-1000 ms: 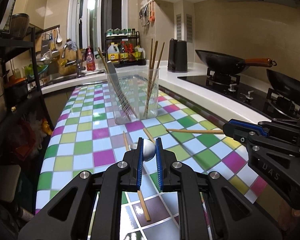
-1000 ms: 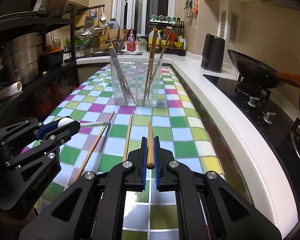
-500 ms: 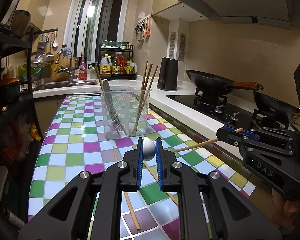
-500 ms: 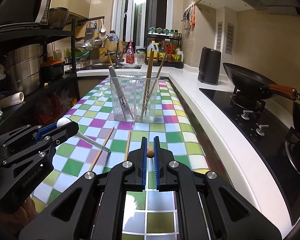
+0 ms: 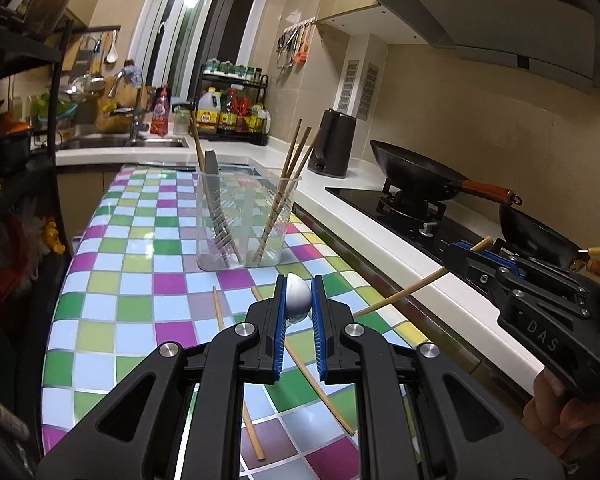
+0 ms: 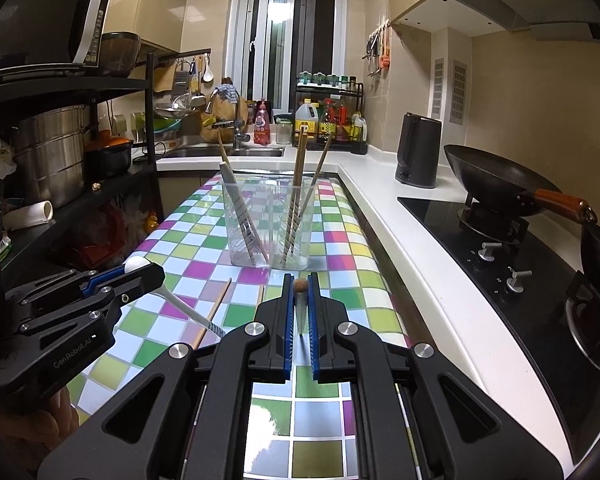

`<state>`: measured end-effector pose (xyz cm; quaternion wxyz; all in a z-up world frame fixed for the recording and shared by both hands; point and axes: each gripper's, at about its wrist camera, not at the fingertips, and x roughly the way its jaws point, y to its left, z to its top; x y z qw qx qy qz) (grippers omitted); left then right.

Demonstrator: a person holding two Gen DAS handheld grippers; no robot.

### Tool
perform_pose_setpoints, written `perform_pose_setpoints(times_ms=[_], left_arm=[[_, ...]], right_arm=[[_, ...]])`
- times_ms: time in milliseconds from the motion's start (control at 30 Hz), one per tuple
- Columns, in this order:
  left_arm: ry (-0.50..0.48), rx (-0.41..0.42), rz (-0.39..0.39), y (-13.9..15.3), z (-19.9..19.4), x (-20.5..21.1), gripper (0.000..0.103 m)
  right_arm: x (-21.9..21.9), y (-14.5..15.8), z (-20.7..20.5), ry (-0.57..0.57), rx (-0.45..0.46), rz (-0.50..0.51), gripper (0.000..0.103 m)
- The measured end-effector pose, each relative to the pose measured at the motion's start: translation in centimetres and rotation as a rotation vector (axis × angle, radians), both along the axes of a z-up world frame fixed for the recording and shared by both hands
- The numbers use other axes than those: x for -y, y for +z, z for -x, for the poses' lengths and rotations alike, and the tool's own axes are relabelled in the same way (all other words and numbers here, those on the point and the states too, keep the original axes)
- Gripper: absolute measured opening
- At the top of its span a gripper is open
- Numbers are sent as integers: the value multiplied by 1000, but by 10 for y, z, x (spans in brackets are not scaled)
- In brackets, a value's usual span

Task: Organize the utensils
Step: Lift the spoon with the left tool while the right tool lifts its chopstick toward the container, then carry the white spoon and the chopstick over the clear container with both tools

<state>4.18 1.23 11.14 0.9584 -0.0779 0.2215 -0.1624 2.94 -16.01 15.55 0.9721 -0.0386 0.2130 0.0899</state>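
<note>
Our left gripper [image 5: 299, 302] clamps the white plastic spoon [image 5: 298, 302] by its rounded end, and our right gripper [image 6: 300, 294] pinches a thin wooden chopstick [image 6: 300, 286]. Just ahead of both stands the clear plastic holder [image 6: 269, 222] on the checkered table [image 6: 188, 248]; two loose chopsticks [image 5: 218, 312] lie below our grippers.

The letters "DAS" stand in raised print on the side of the right gripper [image 5: 476, 254], at the right edge of the left wrist view. "GenRobot.AI" runs in small pale letters along the left gripper [image 6: 142, 268], lower left of the right wrist view.
</note>
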Motion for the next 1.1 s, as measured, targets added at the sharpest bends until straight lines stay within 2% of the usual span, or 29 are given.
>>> perform_pose_setpoints(times_ms=[367,667,833,1100], left_arm=[[-17,-135,84,12,-28,-14,12],[2,-197,77,27,-51,-17,12],[14,-230,85,54,-71,-23,12],[0,-197,86,120,-100,-28,12]], right_arm=[[-11,18,-23,36,-3,-13,6],[-13,40,-45,61,0,-34,6],[-8,70,-59,80,26,-53,7],[-11,120,-93,124,77,-71,6]])
